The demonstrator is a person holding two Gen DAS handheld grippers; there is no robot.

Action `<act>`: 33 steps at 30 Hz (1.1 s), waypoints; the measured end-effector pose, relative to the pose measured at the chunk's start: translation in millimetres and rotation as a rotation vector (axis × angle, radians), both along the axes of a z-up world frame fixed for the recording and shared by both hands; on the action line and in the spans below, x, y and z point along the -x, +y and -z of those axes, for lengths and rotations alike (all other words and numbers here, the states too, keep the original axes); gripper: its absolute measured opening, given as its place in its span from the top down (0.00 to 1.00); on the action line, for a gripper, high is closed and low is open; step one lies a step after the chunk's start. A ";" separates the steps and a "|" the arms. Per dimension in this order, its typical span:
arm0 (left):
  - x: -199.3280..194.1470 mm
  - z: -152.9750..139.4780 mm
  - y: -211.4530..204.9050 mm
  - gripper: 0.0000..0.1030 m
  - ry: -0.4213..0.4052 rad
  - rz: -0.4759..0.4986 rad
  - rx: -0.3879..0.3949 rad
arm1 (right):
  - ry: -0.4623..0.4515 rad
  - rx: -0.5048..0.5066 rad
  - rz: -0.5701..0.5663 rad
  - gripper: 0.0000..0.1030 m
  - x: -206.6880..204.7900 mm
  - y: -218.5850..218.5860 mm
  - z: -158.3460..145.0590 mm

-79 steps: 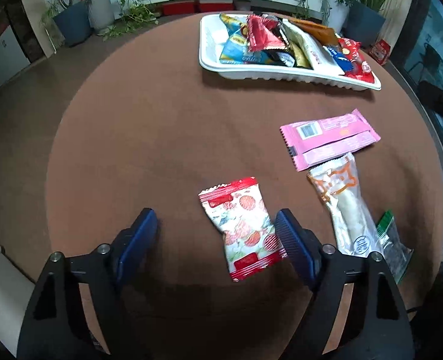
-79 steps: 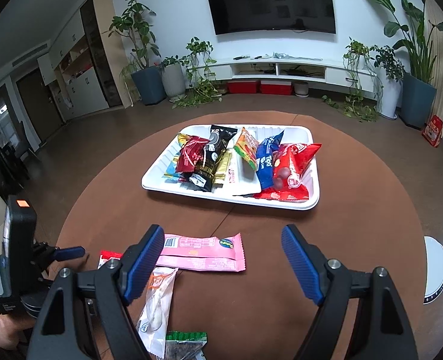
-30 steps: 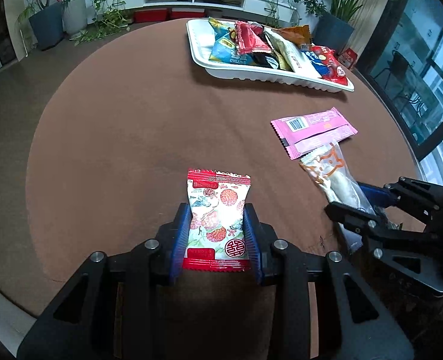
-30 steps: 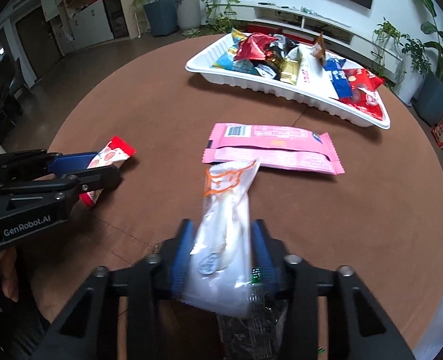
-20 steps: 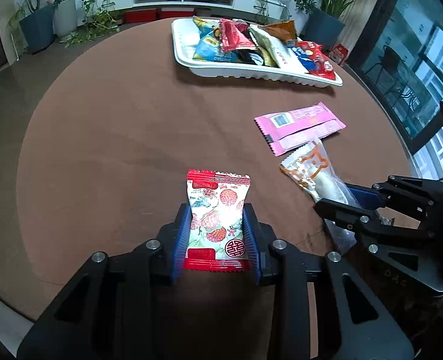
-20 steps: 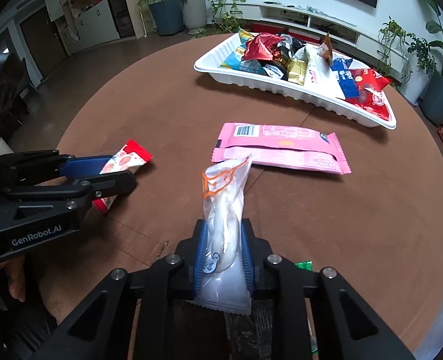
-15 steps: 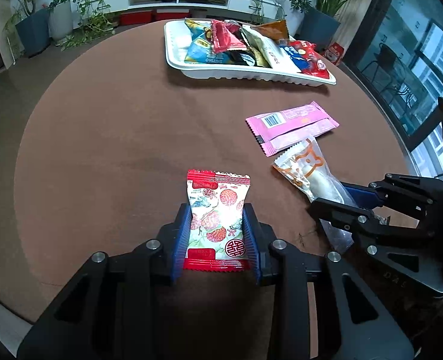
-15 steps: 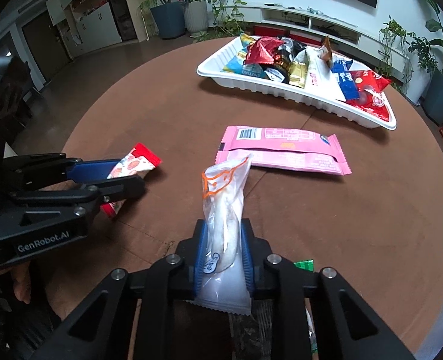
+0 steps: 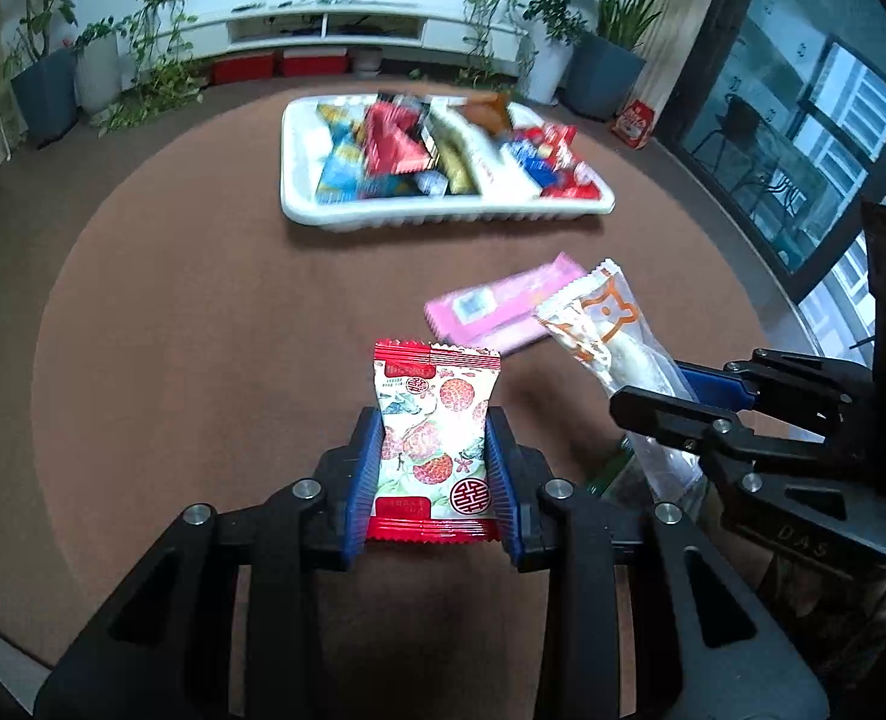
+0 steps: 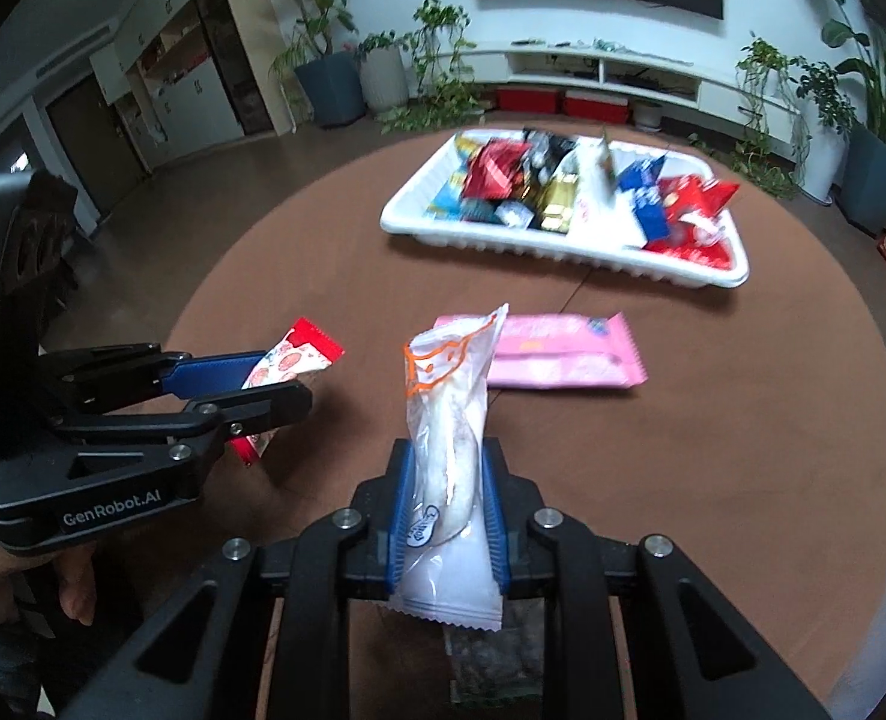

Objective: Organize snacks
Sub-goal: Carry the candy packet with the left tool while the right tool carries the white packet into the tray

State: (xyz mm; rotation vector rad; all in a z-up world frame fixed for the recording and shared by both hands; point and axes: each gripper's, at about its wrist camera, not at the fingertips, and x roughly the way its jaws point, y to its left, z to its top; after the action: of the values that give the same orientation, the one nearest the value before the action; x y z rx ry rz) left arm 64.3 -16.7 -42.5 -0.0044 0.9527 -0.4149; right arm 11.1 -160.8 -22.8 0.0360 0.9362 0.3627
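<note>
My two grippers, the left gripper (image 9: 434,474) and the right gripper (image 10: 446,513), are matte black frames with silver screws, ribbed blue finger pads (image 9: 364,474), white "GenRobot.AI" lettering, and my bare hand (image 10: 53,576) beneath.

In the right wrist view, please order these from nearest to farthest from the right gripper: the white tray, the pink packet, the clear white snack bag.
1. Clear white snack bag: clamped in the right gripper itself.
2. Pink packet: flat on the table just beyond the bag's tip, slightly to the right.
3. White tray: farthest, at the table's far side, filled with snacks.
</note>
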 end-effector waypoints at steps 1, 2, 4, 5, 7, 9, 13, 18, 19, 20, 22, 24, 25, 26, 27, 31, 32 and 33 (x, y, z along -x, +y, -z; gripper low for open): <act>-2.4 -7.1 -1.6 0.70 -0.013 0.005 0.001 | -0.009 -0.007 0.009 0.77 -0.9 -4.6 -4.7; -6.1 -15.7 -2.6 0.70 -0.028 0.008 0.004 | -0.020 -0.011 0.018 0.77 -2.9 -9.9 -10.3; -15.0 -32.1 -3.2 0.70 -0.053 0.011 0.016 | -0.049 -0.015 0.037 0.77 -9.6 -21.3 -24.0; -20.7 -42.3 -3.7 0.70 -0.070 0.012 0.024 | -0.068 -0.015 0.046 0.77 -14.9 -27.6 -32.7; -33.0 -62.6 -5.2 0.70 -0.101 0.019 0.041 | -0.101 -0.016 0.063 0.77 -24.2 -36.6 -47.1; -44.8 -79.7 -7.1 0.70 -0.130 0.022 0.049 | -0.140 -0.020 0.079 0.77 -38.5 -45.2 -64.8; -80.0 -114.1 -5.7 0.70 -0.182 -0.004 0.071 | -0.206 -0.016 0.097 0.77 -68.8 -54.2 -91.5; -130.0 -132.8 -16.5 0.70 -0.198 -0.014 0.088 | -0.256 -0.040 0.130 0.77 -121.9 -67.0 -104.2; -140.7 -131.5 -23.9 0.70 -0.195 -0.009 0.089 | -0.260 -0.045 0.134 0.77 -132.5 -68.8 -102.6; -148.6 -129.1 -30.0 0.70 -0.192 -0.005 0.086 | -0.261 -0.049 0.136 0.77 -140.2 -70.1 -100.5; -163.2 -120.6 -41.6 0.70 -0.179 0.001 0.083 | -0.248 -0.042 0.139 0.77 -160.6 -71.2 -90.6; -179.6 -104.5 -55.2 0.70 -0.151 0.010 0.072 | -0.231 -0.030 0.138 0.77 -177.4 -71.3 -78.7; -187.3 -96.4 -61.1 0.70 -0.141 0.011 0.065 | -0.215 -0.022 0.139 0.77 -187.0 -71.7 -69.5; -194.9 -87.3 -66.9 0.70 -0.129 0.011 0.059 | -0.195 -0.018 0.137 0.77 -197.3 -71.6 -59.3; -201.4 -79.5 -71.1 0.70 -0.118 0.012 0.057 | -0.179 -0.010 0.136 0.77 -203.6 -70.6 -50.1; -221.2 -51.3 -88.3 0.70 -0.090 0.018 0.042 | -0.123 0.014 0.128 0.77 -218.7 -68.7 -22.1; -225.3 -44.9 -91.9 0.70 -0.084 0.016 0.038 | -0.113 0.023 0.129 0.77 -221.6 -68.3 -15.9; -229.9 -37.9 -94.4 0.70 -0.079 0.017 0.036 | -0.108 0.024 0.131 0.77 -222.0 -68.7 -13.2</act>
State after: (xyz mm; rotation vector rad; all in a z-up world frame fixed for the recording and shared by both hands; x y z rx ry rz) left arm 294.2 -111.2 -4.5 -0.0120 0.8675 -0.4446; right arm 233.1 -229.5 -9.5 0.0545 0.8262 0.2300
